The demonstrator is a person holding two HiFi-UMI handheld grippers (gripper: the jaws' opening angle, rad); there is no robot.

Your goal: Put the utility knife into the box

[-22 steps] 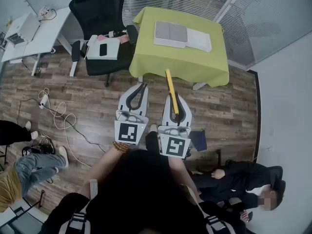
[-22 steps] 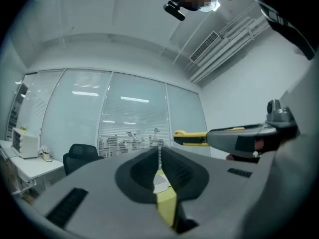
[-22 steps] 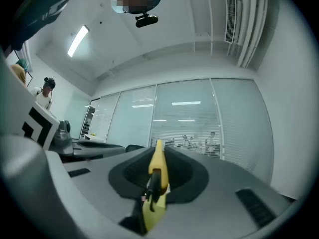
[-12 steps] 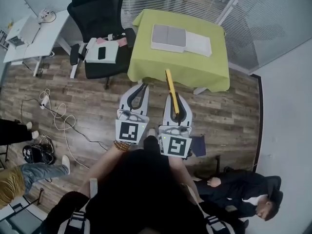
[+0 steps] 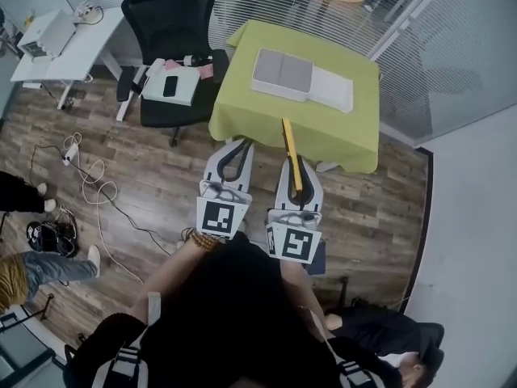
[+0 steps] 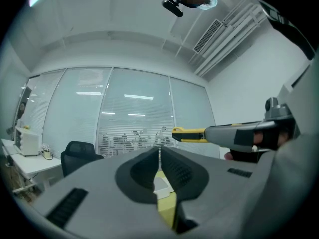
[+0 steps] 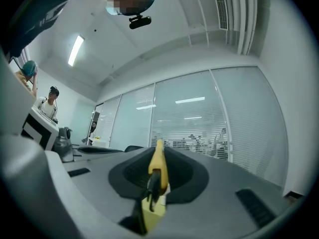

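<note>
In the head view a yellow utility knife (image 5: 289,153) juts forward from my right gripper (image 5: 296,165), which is shut on its handle. It hangs over the wooden floor just short of the green-clothed table (image 5: 242,103). On that table lies the open grey box (image 5: 283,71) with its white lid (image 5: 333,89) beside it. My left gripper (image 5: 240,144) is level with the right one, shut and empty. The right gripper view shows the knife (image 7: 156,169) clamped between the jaws. In the left gripper view the knife's tip (image 6: 188,133) pokes in from the right.
A black office chair (image 5: 171,23) carrying papers and a phone stands left of the table. A white desk (image 5: 56,43) is at the far left, with cables (image 5: 90,186) on the floor. People sit at the lower left (image 5: 32,265) and lower right (image 5: 380,330). Glass walls stand behind the table.
Both grippers keep their pose and the knife stays gripped. The table and chair have shifted slightly in view; the people on the floor have slid toward the frame's edges.
</note>
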